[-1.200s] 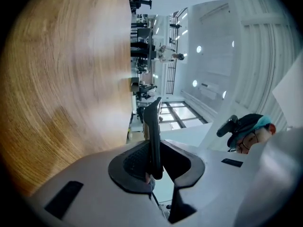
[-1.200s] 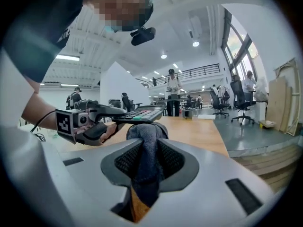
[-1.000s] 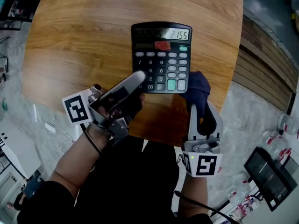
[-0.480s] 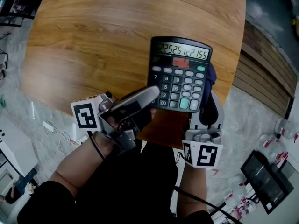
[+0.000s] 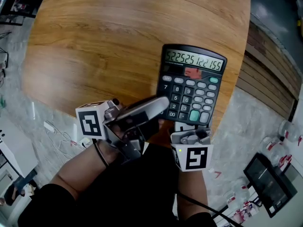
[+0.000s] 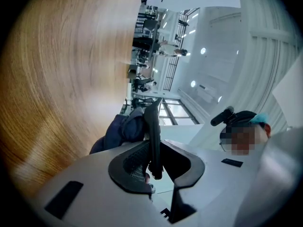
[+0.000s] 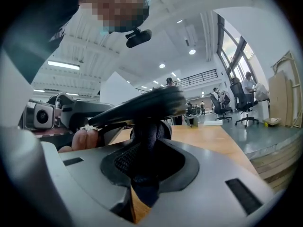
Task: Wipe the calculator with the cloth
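**A:** So where's the calculator [image 5: 191, 86] at?

**B:** Up off the counter [image 5: 118, 41], hanging over its near edge, keys up. The left gripper [image 6: 154, 162] has its fingers [image 6: 135, 164] clamped on the bottom-left edge. The right gripper [image 7: 149, 150] pinches the cloth [image 6: 120, 131], tucked up underneath.

**A:** Wiping the back, then?

**B:** Looks like it. Next I'd guess it rubs the cloth along the underside, with the left grip kept firm so nothing twists.
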